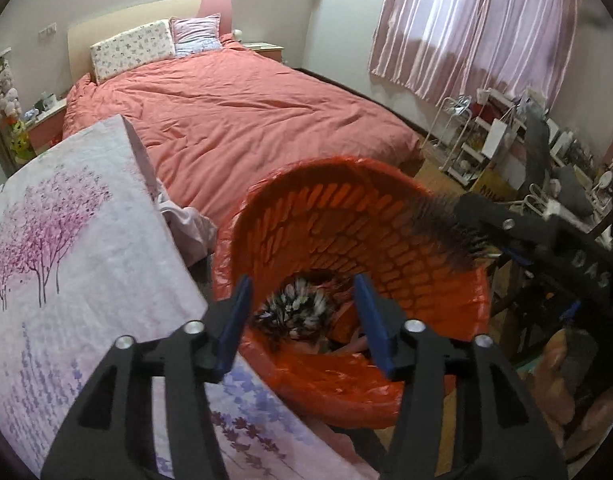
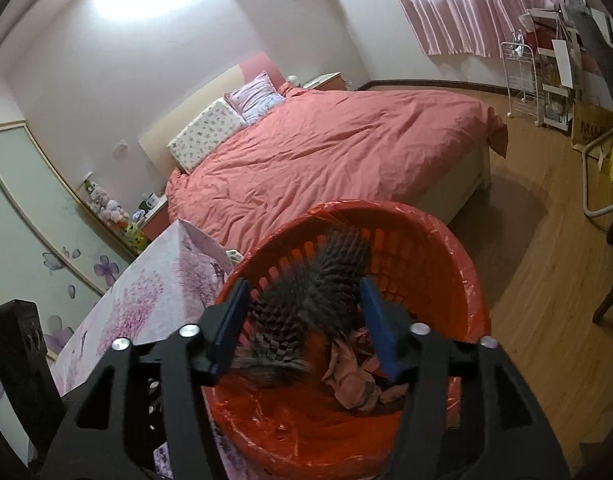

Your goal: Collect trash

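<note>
Both hand-held grippers are hovering over the orange wastebasket (image 1: 346,216), which is lined with a red plastic bag (image 2: 306,420) and standing on the wooden floor (image 2: 546,280) at the foot of the bed (image 1: 242,116). The left hand-held gripper (image 1: 302,320) is pointing down into the basket with its blue jaws standing apart and nothing between them; beyond them a black-and-white feathery piece of trash (image 1: 294,308) is lying at the bottom. The right hand-held gripper (image 2: 302,324) is also standing open, and a dark bristly feathery piece (image 2: 306,304) is sitting in the gap between its jaws inside the basket, blurred, so I cannot tell whether the pads are touching it. Crumpled pinkish paper (image 2: 346,376) is resting in the basket beside it. A floral-printed cloth surface (image 1: 66,264) is sitting just beside the basket on its left. Pink curtains (image 1: 466,24) are hanging at the far wall.
</note>
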The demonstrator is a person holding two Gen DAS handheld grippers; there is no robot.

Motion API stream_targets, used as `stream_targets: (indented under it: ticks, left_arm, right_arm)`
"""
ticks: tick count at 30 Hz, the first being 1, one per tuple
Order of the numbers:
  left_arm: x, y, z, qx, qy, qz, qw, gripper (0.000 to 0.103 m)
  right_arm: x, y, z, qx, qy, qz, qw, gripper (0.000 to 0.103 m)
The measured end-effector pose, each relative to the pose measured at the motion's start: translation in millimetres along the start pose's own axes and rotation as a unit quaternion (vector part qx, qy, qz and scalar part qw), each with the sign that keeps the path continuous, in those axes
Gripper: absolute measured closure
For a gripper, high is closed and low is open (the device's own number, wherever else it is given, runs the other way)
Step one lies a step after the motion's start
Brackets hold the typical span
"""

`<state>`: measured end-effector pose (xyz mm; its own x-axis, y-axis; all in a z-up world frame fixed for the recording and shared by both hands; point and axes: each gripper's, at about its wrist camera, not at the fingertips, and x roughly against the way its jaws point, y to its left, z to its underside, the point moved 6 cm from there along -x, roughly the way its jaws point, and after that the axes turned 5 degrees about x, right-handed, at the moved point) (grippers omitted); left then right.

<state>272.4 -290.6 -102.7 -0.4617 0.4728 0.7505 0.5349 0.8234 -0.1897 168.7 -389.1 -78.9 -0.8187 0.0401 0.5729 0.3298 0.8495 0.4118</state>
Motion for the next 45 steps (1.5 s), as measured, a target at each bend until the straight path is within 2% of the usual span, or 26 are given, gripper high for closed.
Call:
stream_targets:
  ticks: [4, 7, 8, 11, 12, 18, 22, 29, 32, 36, 39, 45]
  left_arm:
    - [5.5, 13.3, 7.3, 0.007, 0.0, -0.013, 0.9999, 0.045]
    - [23.8, 23.6, 10.9, 0.005, -0.015, -0.027, 0.9995, 0.042]
    - [30.1, 24.6, 10.9, 0.004, -0.022, -0.032, 0.9992, 0.04]
    - [61.6, 35.5, 15.5, -0.002, -0.052, -0.055, 0.9971, 0.032]
    - [71.4, 38.9, 19.1, -0.002, -0.06, -0.06, 0.9964, 0.03]
    - [146.7, 62.3, 53.2, 0.005, -0.114, -0.105, 0.9879, 0.015]
    - [192.8, 70.5, 77.1, 0.019, -0.149, -0.123, 0.981, 0.004]
    - [255.9, 86.0, 130.6, 0.044, -0.192, -0.178, 0.9643, 0.004]
    - [273.4, 92.1, 151.4, 0.061, -0.199, -0.196, 0.9584, 0.004]
    - [291.3, 101.0, 175.3, 0.086, -0.206, -0.222, 0.9492, 0.004]
    - [303.8, 105.7, 185.7, 0.1, -0.219, -0.229, 0.9431, 0.004]
    - [317.1, 107.1, 197.9, 0.109, -0.236, -0.25, 0.9326, 0.004]
  right_arm:
    - [6.8, 4.4, 6.8, 0.004, 0.005, -0.004, 1.0, 0.04]
    - [13.0, 6.5, 4.2, 0.014, 0.005, 0.0, 1.0, 0.038]
    - [20.7, 10.2, 6.2, 0.023, 0.0, 0.006, 1.0, 0.032]
    - [41.5, 20.9, 8.1, 0.044, -0.019, 0.017, 0.999, 0.028]
    - [49.7, 25.1, 10.3, 0.051, -0.024, 0.019, 0.998, 0.023]
    - [100.2, 46.6, 25.9, 0.079, -0.063, 0.039, 0.994, 0.004]
    - [127.1, 63.9, 38.9, 0.108, -0.084, 0.047, 0.989, 0.002]
    - [171.0, 94.1, 69.6, 0.154, -0.126, 0.051, 0.979, 0.002]
    - [178.8, 100.4, 77.4, 0.16, -0.139, 0.056, 0.976, 0.002]
    - [182.8, 108.9, 88.7, 0.181, -0.146, 0.083, 0.969, 0.002]
    - [180.0, 114.8, 95.5, 0.203, -0.15, 0.111, 0.961, 0.002]
    - [184.0, 112.7, 107.4, 0.201, -0.157, 0.132, 0.958, 0.002]
